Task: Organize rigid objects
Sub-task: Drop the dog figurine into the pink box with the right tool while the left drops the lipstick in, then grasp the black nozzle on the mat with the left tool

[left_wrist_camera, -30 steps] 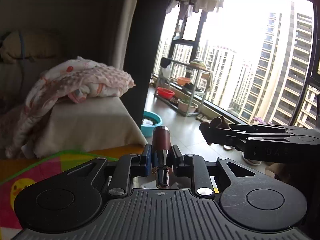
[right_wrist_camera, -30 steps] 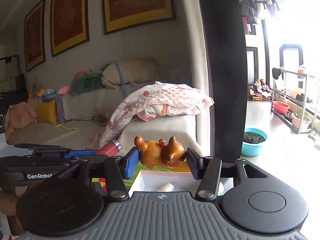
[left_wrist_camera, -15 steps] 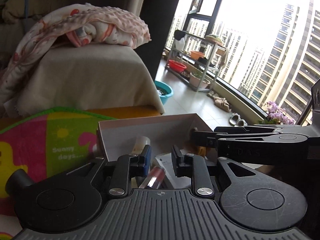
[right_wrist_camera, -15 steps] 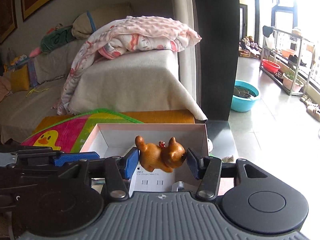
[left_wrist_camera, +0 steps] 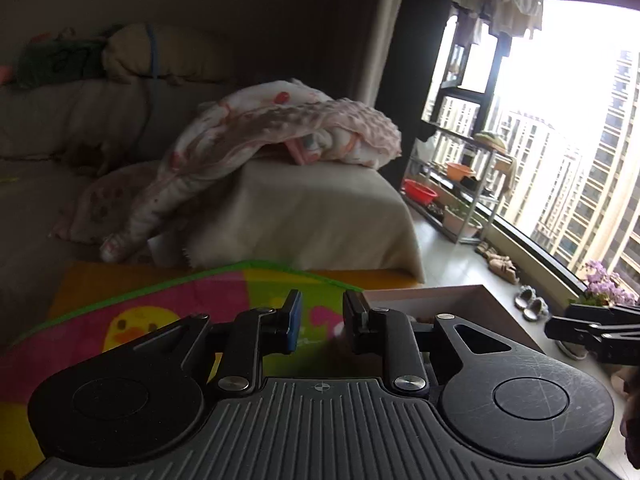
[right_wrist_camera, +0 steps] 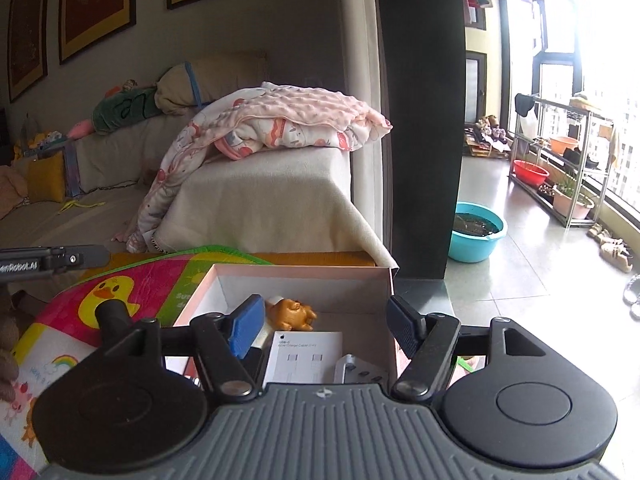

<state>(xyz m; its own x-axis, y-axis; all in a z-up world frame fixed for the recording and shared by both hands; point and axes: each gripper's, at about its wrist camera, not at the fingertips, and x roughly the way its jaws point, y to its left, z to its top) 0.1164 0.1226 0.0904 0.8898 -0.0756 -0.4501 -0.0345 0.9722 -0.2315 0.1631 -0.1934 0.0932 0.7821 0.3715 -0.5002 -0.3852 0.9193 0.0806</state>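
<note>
The right gripper (right_wrist_camera: 324, 322) hangs over an open, shallow pink-walled cardboard box (right_wrist_camera: 304, 271), its jaws having just been opening and now standing wide with nothing between them. On the box floor just beyond its blue-padded fingertips (right_wrist_camera: 247, 327) lies a small glossy brown animal figurine (right_wrist_camera: 291, 313) on its side, near the far wall; nearer the camera lie a flat white cable carton with printed text (right_wrist_camera: 306, 356) and, touching its right edge, a small grey metal piece (right_wrist_camera: 356, 370). The left gripper (left_wrist_camera: 320, 322) is over a bright play mat printed with a yellow duck on pink and green (left_wrist_camera: 168, 320), just left of the box, jaws a narrow gap apart and empty. The mat covers a low yellow-edged table (right_wrist_camera: 320, 258). Behind it stands a sofa arm draped in a cream cloth (right_wrist_camera: 260, 200), topped with a crumpled pink dotted baby blanket (right_wrist_camera: 288, 120). Further back are cushions and gold-framed pictures (right_wrist_camera: 96, 8) on the wall. To the right a dark pillar (right_wrist_camera: 420, 120), then a tiled floor with a turquoise basin (right_wrist_camera: 476, 232), a metal rack holding red and orange tubs (right_wrist_camera: 560, 160), and a large window onto tower blocks (left_wrist_camera: 580, 140).
</note>
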